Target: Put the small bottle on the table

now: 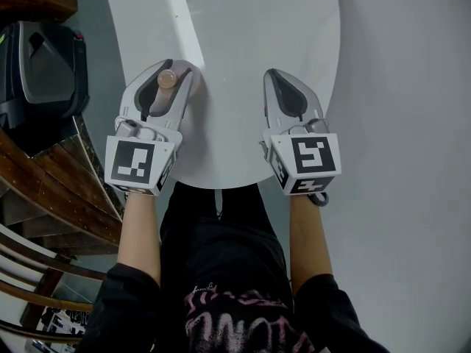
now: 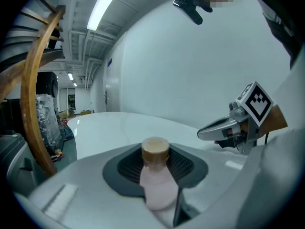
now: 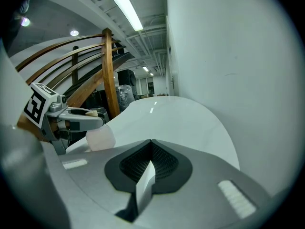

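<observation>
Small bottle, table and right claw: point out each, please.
small bottle (image 2: 159, 186), left gripper view, on its pink body.
table (image 1: 243, 20), head view, on the bare white top.
right claw (image 1: 274, 77), head view, at its closed tips.

In the head view the surface (image 1: 235, 28) spreads from the centre toward 12 o'clock. Both grippers hang over its near part: the left gripper (image 1: 174, 68) at 9 o'clock of centre, the right gripper (image 1: 275, 75) at 3 o'clock, well apart. The small bottle (image 1: 167, 79) sits between the left gripper's jaws. A wooden chair (image 1: 51, 197) stands off the surface at 8 o'clock.
</observation>
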